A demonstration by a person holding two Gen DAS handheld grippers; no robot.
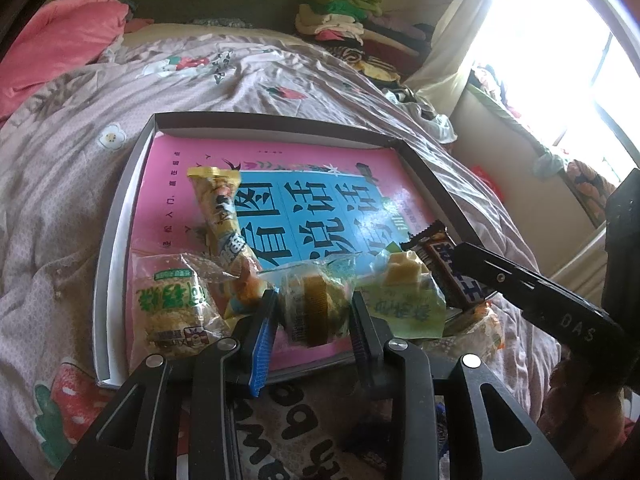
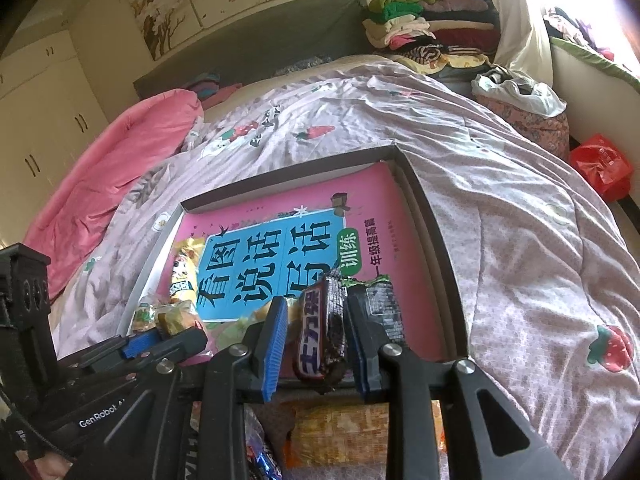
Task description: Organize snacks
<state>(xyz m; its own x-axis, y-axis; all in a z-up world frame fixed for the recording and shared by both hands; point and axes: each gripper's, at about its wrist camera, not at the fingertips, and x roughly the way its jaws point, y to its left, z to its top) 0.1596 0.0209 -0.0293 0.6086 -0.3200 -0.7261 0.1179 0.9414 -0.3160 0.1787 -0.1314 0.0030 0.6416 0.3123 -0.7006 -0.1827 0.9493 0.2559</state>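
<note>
A shallow dark-rimmed box (image 1: 120, 208) lies on the bed with a pink and blue book (image 1: 320, 192) inside. On the book lie a yellow stick snack (image 1: 222, 216), a rice cracker pack (image 1: 176, 304) and a green pack (image 1: 404, 296). My left gripper (image 1: 314, 316) has its jaws around a clear-wrapped yellow cake (image 1: 312, 304), over the box's near edge. My right gripper (image 2: 318, 340) has its jaws around a dark chocolate bar (image 2: 320, 332), with a black pack (image 2: 380, 308) beside it. The right gripper also shows in the left wrist view (image 1: 520, 284).
The bed is covered by a pale quilt with strawberry prints (image 2: 500, 220). A pink duvet (image 2: 120, 160) lies at the left. Folded clothes (image 2: 408, 20) are stacked at the far right. More snack packs (image 2: 340, 432) lie below the right gripper. A red bag (image 2: 600, 164) is on the floor.
</note>
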